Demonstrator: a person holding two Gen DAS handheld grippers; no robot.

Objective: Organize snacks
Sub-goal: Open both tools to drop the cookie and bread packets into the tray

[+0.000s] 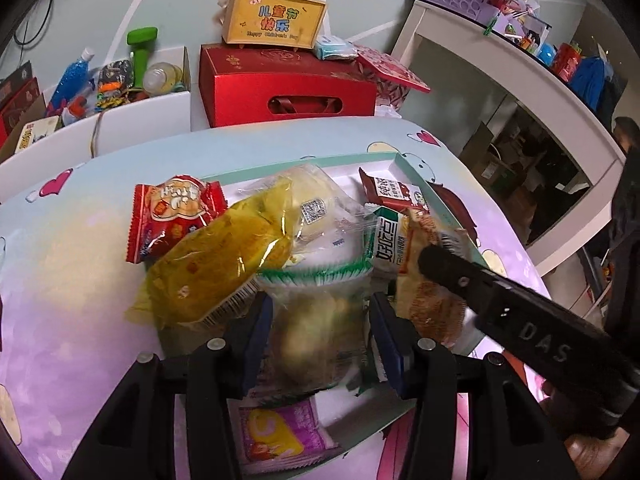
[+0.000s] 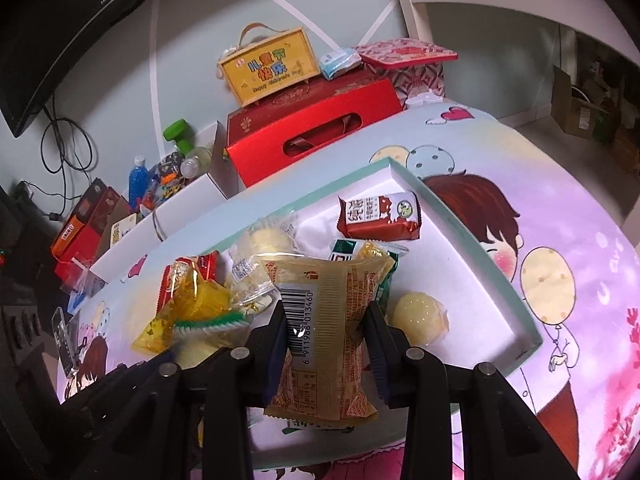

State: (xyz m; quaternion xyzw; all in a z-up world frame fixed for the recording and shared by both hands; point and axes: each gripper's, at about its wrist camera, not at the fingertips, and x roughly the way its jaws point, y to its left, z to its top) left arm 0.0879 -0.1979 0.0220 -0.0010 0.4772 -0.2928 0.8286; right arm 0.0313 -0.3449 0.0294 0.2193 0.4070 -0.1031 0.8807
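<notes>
- Snacks are piled in the shallow white tray (image 2: pixel 472 256) with the mint-green rim, which sits on the cartoon-print tablecloth (image 2: pixel 560 208), and both hands are busy at once.
- Left gripper (image 1: pixel 320 328) is clamped on a clear packet of pale round cakes (image 1: pixel 308 332), its blue pads pressing the wrapper from either side, right over the near end of the tray.
- Right gripper (image 2: pixel 328 332) is closed on a tan barcode packet (image 2: pixel 320 320), held upright between the pads, just above the heap.
- Around them: a yellow packet (image 1: pixel 216 268) leaning on a red packet (image 1: pixel 168 216) at the tray's left edge, a brown-and-white bar (image 2: pixel 380 216) lying alone at the far end, and a loose pale bun (image 2: pixel 420 316) near the right wall.
- My read: each hand is carrying its packet to a resting spot, and the open white floor by the brown-and-white bar looks the obvious home.
- To do it well, keep the two tools apart, since the right one already crosses close in the left view.
- Lower each packet flat until it touches the tray before letting go.
- Soft cakes crush easily, so the left grip wants no extra squeeze.
- Watch that yellow packet; a nudge could tip it over the rim.
</notes>
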